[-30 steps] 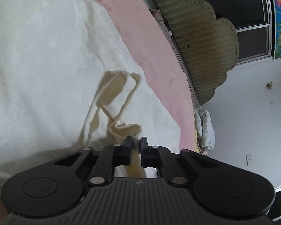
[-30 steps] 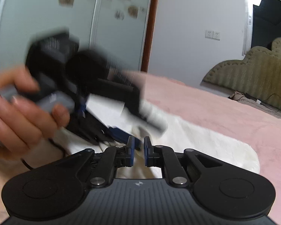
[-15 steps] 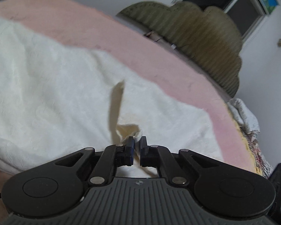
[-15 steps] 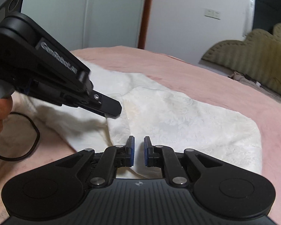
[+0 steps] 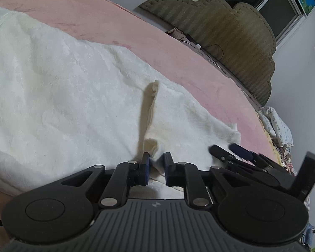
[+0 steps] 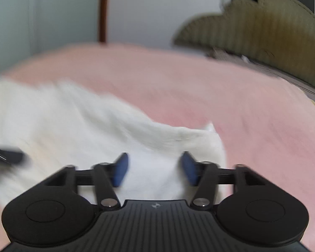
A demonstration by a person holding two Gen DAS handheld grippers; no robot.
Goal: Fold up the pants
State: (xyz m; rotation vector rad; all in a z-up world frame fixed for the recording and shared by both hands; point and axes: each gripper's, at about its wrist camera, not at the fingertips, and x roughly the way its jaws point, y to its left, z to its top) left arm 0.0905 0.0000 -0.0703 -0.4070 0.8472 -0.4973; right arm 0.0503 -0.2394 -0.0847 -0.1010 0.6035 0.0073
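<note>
Pants (image 5: 77, 96) of a fluffy white cloth lie spread across the pink bedspread (image 5: 178, 63), reaching from the near left edge toward the olive headboard (image 5: 231, 42) at the far side. A raised crease runs up the middle of the cloth, straight ahead of the left gripper (image 5: 156, 166). Its jaws are opening, a narrow gap showing between the blue pads, and a bunched fold of the white fabric sits in that gap (whether the pads press on it cannot be told for certain; the cloth looks loose between them).

The right gripper (image 6: 155, 168) is blurred by motion in its own view, and its jaws are opening too, standing well apart over the near right corner of the pants. White cloth shows below and between the fingers, but neither pad pinches it. In the left wrist view the same right gripper (image 5: 231, 149) appears low on the right, its parted fingertips (image 5: 217, 150) just above the corner of the fabric, beside the bedspread's pink edge.
</note>
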